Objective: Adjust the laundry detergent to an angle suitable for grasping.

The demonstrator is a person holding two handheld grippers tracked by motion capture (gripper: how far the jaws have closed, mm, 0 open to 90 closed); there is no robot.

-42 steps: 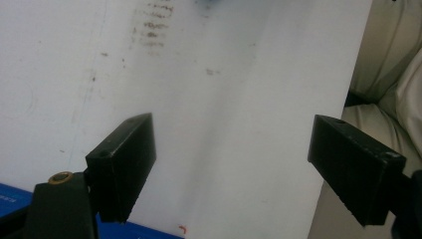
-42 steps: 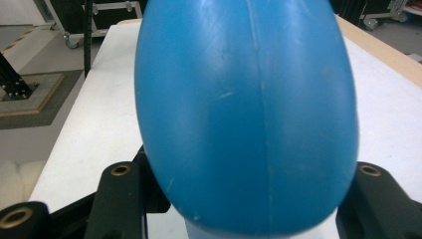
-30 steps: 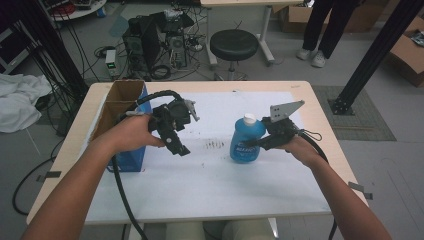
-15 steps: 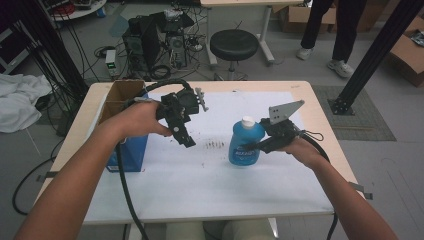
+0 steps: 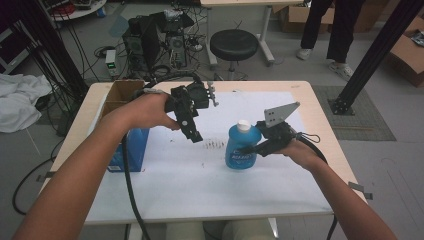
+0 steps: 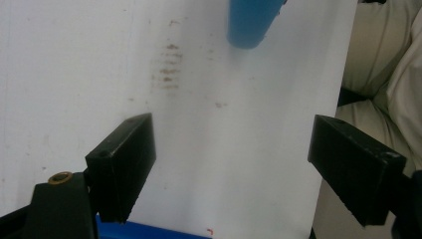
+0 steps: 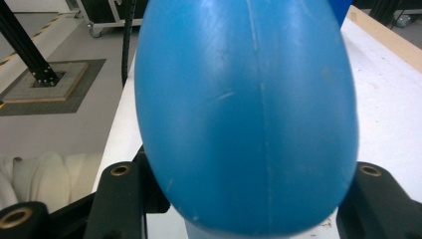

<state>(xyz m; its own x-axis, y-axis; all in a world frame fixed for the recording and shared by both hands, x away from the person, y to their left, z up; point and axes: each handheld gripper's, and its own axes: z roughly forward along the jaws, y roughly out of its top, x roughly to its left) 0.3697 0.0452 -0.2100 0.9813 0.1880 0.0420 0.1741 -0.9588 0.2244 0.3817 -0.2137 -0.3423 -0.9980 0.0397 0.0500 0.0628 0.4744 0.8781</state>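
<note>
A blue plastic bottle (image 5: 240, 150) with a white cap (image 5: 243, 125) stands upright on the white sheet (image 5: 200, 185), right of centre. My right gripper (image 5: 251, 148) is shut on the bottle's body from the right; in the right gripper view the blue bottle (image 7: 249, 114) bulges between the two black jaws of the right gripper (image 7: 244, 199). My left gripper (image 5: 189, 129) hangs in the air left of the bottle, tilted downward and open. The left gripper view shows the left gripper (image 6: 234, 149) with wide, empty jaws over the sheet, and the bottle's base (image 6: 249, 22) at the top.
An open cardboard box (image 5: 122, 95) with a blue side (image 5: 127, 150) sits at the table's left edge. Brown smudges (image 5: 214, 145) mark the sheet beside the bottle. Behind the table are a black stool (image 5: 239, 44), computer gear and cables, and a standing person's legs (image 5: 345, 30).
My left gripper has risen and drifted right, from beside the blue box to above the sheet. The right gripper and the bottle have stayed put.
</note>
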